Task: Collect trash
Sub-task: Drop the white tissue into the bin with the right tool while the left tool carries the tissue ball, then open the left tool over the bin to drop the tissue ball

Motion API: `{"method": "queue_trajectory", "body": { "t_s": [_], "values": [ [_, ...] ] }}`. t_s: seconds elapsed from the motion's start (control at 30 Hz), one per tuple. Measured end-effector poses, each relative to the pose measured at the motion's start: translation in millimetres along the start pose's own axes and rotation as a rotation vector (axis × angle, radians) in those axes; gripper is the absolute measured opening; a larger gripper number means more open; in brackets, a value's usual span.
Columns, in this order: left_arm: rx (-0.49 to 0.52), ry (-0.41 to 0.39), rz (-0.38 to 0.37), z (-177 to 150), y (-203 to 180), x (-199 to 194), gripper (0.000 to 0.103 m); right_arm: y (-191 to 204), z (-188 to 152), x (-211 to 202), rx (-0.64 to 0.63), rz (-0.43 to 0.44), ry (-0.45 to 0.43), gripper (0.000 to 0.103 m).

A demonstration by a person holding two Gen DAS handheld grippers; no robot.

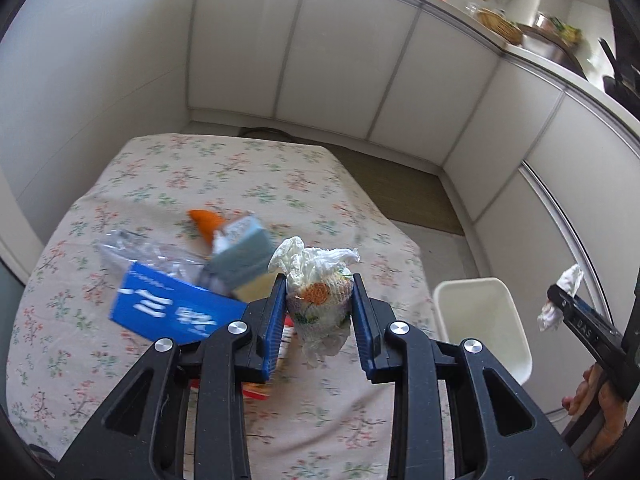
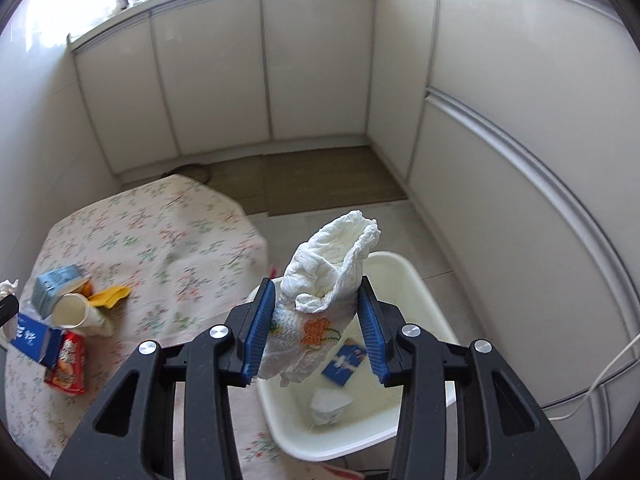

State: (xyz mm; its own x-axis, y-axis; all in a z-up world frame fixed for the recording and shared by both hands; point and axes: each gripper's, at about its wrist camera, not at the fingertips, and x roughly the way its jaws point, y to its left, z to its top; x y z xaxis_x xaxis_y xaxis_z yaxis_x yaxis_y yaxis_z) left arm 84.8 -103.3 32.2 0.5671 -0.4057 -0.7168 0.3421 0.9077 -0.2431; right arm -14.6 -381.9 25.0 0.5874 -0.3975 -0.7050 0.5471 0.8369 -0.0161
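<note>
My left gripper point(image 1: 319, 300) is shut on a crumpled white tissue point(image 1: 316, 280) with an orange flower print, held above the floral tablecloth point(image 1: 200, 172). My right gripper point(image 2: 318, 320) is shut on another crumpled white tissue point(image 2: 332, 264) with an orange print, held over the white bin point(image 2: 416, 280); it also shows in the left wrist view point(image 1: 560, 296). The bin point(image 1: 480, 320) stands on the floor right of the table. It holds a small blue packet point(image 2: 345, 364) and a white cup point(image 2: 328, 406).
On the table lie a blue box point(image 1: 176, 308), a grey-blue carton point(image 1: 244, 252), clear plastic wrap point(image 1: 136, 248), an orange piece point(image 1: 206, 222), a red snack packet point(image 2: 68, 360), a paper cup point(image 2: 72, 310) and a yellow wrapper point(image 2: 110, 296). White cabinets point(image 2: 320, 60) ring the room.
</note>
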Motion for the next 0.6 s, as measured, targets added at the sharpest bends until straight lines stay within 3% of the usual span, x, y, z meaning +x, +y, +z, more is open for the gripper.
{"method": "queue_trajectory", "body": {
  "t_s": [0.3, 0.37, 0.6],
  "values": [
    [0.09, 0.046, -0.075, -8.8, -68.7, 26.3, 0.03, -24.8, 2.9, 10.0, 0.032, -0.125, -0.02, 0.048],
    [0.102, 0.052, -0.092, -10.2, -81.3, 30.8, 0.03, -30.9, 3.3, 8.6, 0.053, -0.137, -0.033, 0.062],
    [0.137, 0.059, -0.153, -9.8, -123.7, 39.8, 0.03, -50.9, 6.6, -4.7, 0.101, -0.233, -0.119, 0.08]
  ]
}}
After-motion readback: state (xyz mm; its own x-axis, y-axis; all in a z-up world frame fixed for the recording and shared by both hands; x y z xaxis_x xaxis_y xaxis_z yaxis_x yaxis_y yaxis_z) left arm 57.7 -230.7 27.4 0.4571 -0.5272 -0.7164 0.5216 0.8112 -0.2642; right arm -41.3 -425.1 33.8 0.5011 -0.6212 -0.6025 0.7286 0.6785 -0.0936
